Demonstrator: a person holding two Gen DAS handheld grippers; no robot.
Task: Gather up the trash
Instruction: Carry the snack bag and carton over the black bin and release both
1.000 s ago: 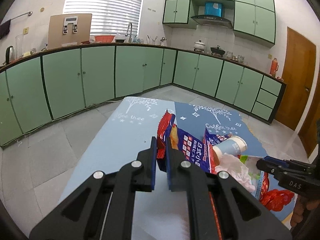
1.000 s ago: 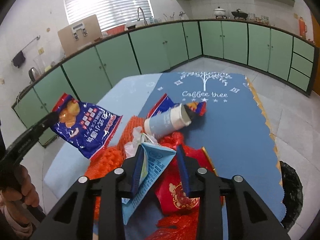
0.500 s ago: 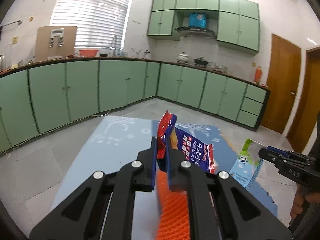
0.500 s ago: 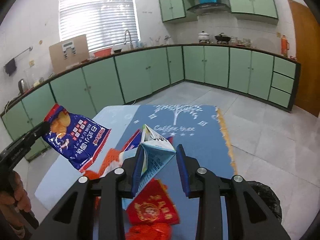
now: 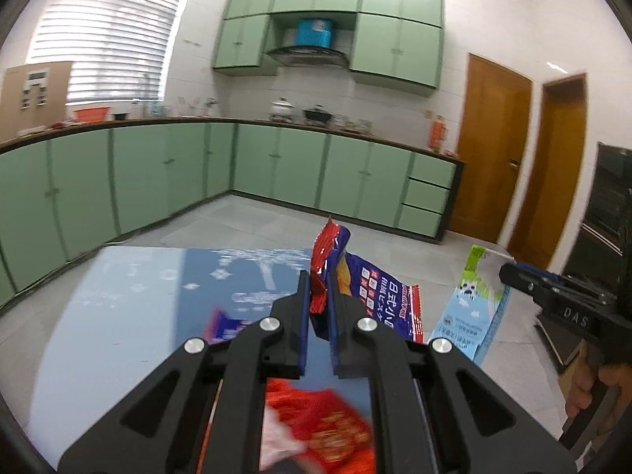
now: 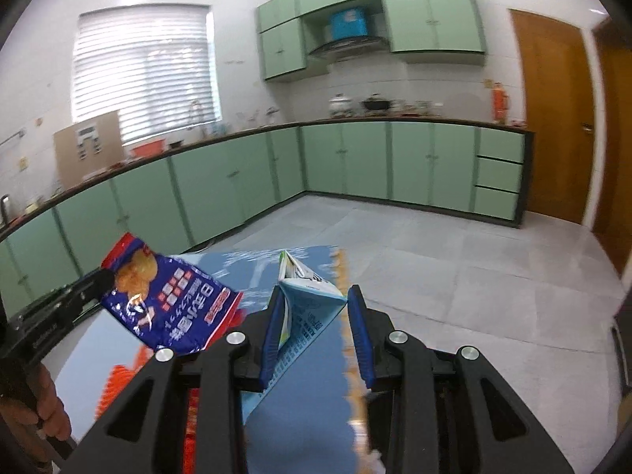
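Both items have been lifted off the table since a second ago, so carry-off looks next. Left gripper (image 5: 317,308) is clamped on the blue snack bag (image 5: 371,296). At 3 o'clock, right gripper (image 6: 314,318) pinches the milk carton (image 6: 304,300), jaws partly closed. Tablecloth edge (image 6: 343,316) below; open floor (image 6: 454,268) beyond.
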